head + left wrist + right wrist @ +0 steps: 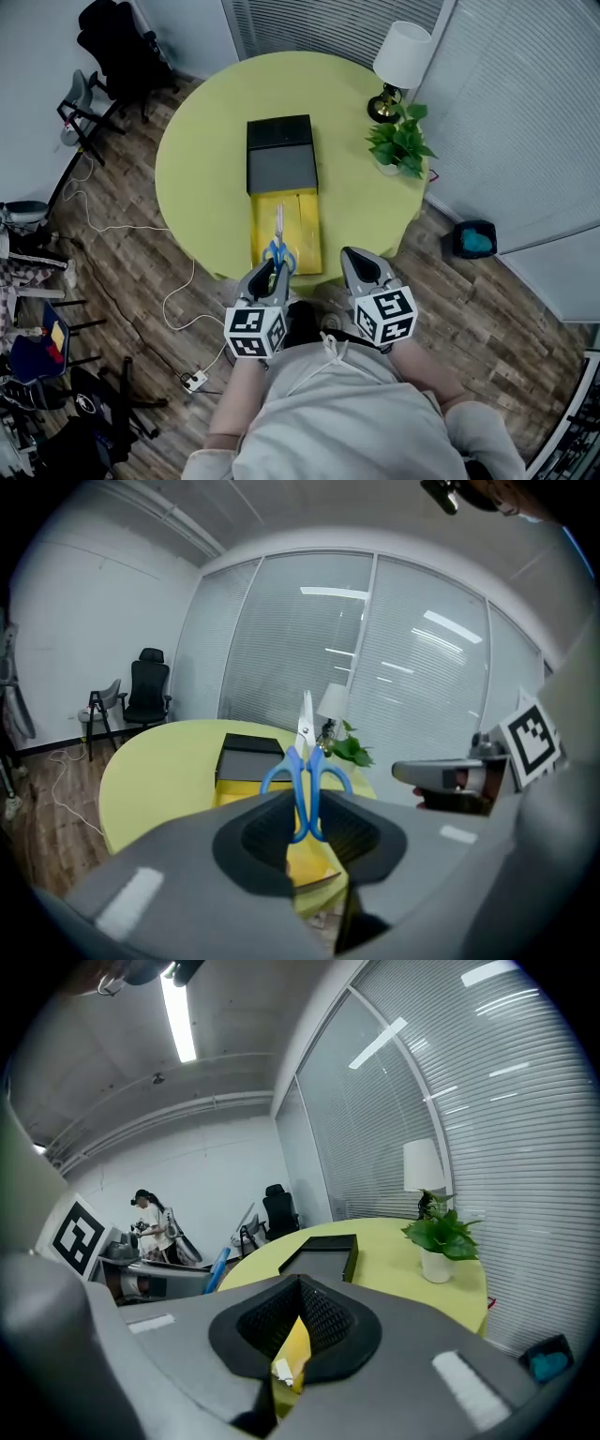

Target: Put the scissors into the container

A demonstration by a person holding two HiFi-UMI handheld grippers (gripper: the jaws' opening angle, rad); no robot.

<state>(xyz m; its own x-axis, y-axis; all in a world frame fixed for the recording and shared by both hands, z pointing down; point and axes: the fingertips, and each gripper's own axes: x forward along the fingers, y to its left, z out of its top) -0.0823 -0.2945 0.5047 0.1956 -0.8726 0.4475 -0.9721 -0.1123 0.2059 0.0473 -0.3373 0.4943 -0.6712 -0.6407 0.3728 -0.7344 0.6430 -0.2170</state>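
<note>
Blue-handled scissors (278,246) are clamped by their handles in my left gripper (272,270), blades pointing away over the open yellow container (302,214). The container lies at the near edge of the round yellow-green table (197,159). In the left gripper view the scissors (306,780) stand upright between the pads, with the container (307,862) below and beyond them. My right gripper (354,255) hovers just right of the container at the table's edge. Its jaws stand a narrow gap apart with nothing between them, and the container shows through the gap (295,1321).
A black box lid (281,155) lies just beyond the container. A white lamp (401,66) and a potted plant (401,141) stand at the table's right. Chairs (117,42), a floor cable with power strip (195,380) and a blue bin (473,239) surround the table. A person (150,1227) stands far off.
</note>
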